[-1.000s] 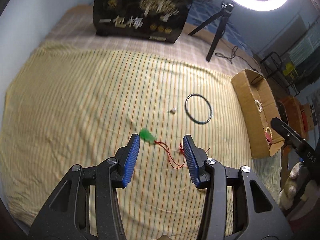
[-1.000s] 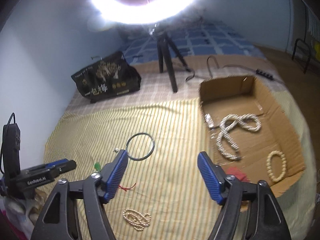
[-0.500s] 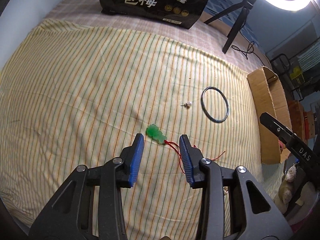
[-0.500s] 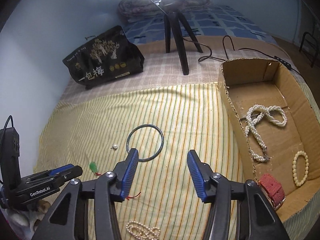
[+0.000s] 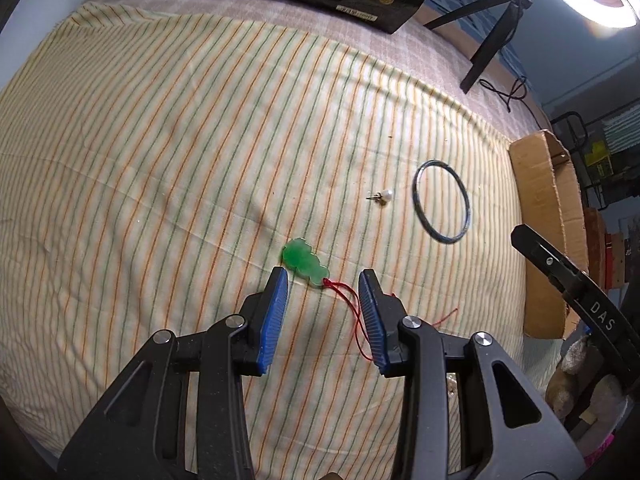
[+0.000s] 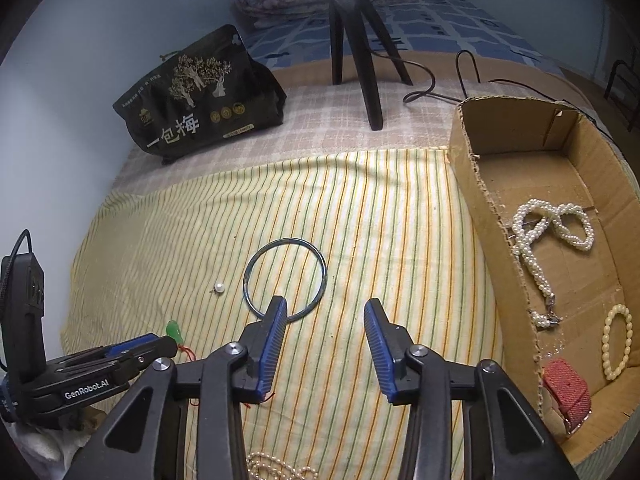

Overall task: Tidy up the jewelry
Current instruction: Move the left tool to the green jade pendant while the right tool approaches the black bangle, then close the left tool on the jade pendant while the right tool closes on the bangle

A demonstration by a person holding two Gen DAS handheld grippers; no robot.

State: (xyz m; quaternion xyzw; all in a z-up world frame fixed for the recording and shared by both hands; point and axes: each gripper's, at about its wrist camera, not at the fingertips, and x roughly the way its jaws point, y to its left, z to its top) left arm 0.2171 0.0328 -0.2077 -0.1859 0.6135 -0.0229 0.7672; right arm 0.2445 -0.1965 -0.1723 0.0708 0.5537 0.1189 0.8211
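Observation:
A green pendant (image 5: 304,260) on a red cord (image 5: 352,300) lies on the striped cloth (image 5: 160,160). My left gripper (image 5: 323,276) hovers low over it, open, with the cord between its pads and the pendant just past the fingertips. A dark bangle (image 6: 286,241) and a pearl stud (image 6: 219,288) lie further out. My right gripper (image 6: 325,304) hangs above the cloth. Its jaws are closing with nothing between them, and its left fingertip covers the bangle's near rim. The left gripper (image 6: 160,344) and pendant (image 6: 174,330) show at lower left there.
A cardboard box (image 6: 472,172) at the right holds a pearl necklace (image 6: 532,248), a bead bracelet (image 6: 618,340) and a red strap (image 6: 568,388). A pearl strand (image 6: 276,468) lies under the right gripper. A black bag (image 6: 200,108) and tripod (image 6: 360,60) stand behind.
Both grippers have sunk toward the cloth. The right gripper's jaws have narrowed a lot, the left's a little. The pendant now sits right at the left fingertips.

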